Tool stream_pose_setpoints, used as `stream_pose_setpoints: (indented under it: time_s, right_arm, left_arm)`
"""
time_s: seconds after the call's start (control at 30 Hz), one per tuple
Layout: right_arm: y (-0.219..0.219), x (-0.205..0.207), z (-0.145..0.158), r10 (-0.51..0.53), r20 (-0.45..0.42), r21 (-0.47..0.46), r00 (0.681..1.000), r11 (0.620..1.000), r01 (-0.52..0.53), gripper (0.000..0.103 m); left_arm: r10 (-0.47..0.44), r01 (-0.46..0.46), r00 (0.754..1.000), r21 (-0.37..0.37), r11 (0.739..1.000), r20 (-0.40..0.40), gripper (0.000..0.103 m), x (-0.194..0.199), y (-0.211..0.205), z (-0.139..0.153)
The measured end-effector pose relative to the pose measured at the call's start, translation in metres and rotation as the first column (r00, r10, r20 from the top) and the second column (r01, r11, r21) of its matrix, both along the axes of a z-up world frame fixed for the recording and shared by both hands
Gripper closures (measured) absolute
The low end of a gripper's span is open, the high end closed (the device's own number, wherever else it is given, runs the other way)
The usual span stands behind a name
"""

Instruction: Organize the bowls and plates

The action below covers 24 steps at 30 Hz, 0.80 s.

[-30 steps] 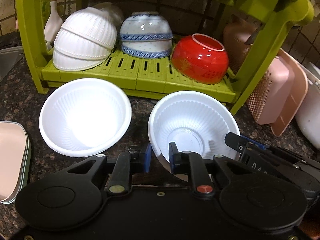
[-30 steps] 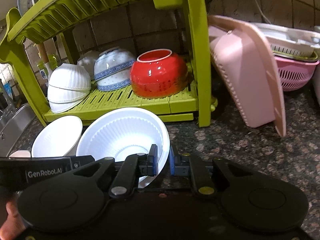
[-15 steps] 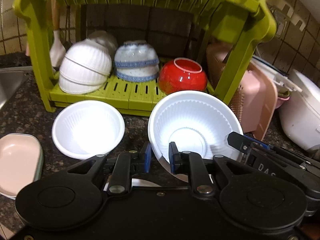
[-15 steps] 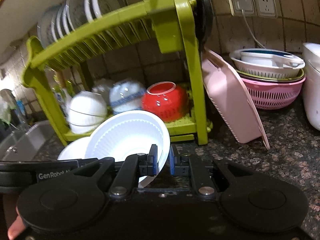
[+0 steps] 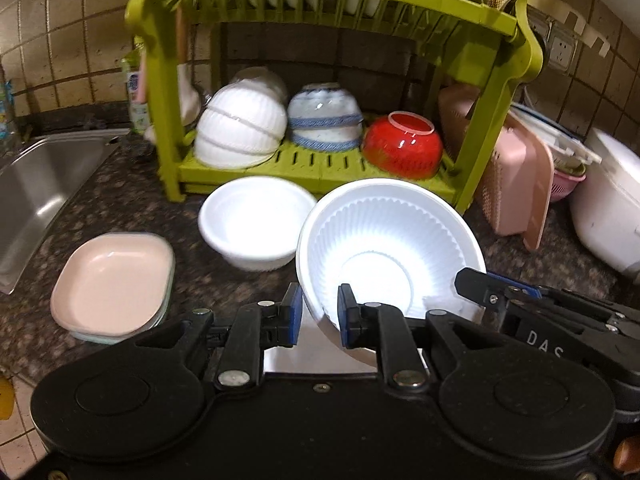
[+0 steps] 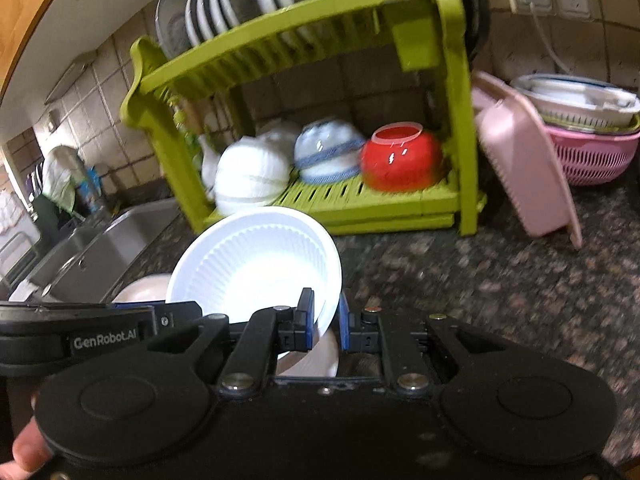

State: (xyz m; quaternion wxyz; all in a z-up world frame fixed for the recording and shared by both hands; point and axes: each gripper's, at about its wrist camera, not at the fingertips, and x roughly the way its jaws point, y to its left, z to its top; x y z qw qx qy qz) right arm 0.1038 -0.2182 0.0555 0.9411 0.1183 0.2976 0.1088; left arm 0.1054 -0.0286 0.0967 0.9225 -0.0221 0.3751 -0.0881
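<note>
Nearby, second bowl (image 5: pixel 256 222), pink plates (image 5: pixel 114 280).

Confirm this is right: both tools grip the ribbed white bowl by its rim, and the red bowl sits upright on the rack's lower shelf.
Not quite. The red bowl lies upside down on the green rack, base ring up, as the left wrist view shows. The rest holds: the left tool and right tool both grip the rim of the ribbed white bowl.

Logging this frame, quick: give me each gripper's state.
Left gripper: shut on the ribbed white bowl, near rim.
Right gripper: shut on the same bowl's opposite rim.
</note>
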Motion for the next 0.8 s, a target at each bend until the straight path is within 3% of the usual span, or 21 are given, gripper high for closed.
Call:
stream_pose_setpoints:
  time_s: [0.43, 0.8]
  right_arm:
    - [0.026, 0.000, -0.026, 0.037, -0.079, -0.097, 0.996, 0.994, -0.045, 0.088]
    - [0.026, 0.006, -0.033, 0.030, -0.104, -0.132, 0.994, 0.990, -0.044, 0.087]
  left_arm:
    - [-0.026, 0.032, 0.992, 0.052, 0.998, -0.123, 0.079, -0.002, 0.016, -0.037]
    - [-0.045, 0.055, 0.994, 0.103, 0.993, -0.096, 0.076, -0.005, 0.008, -0.039]
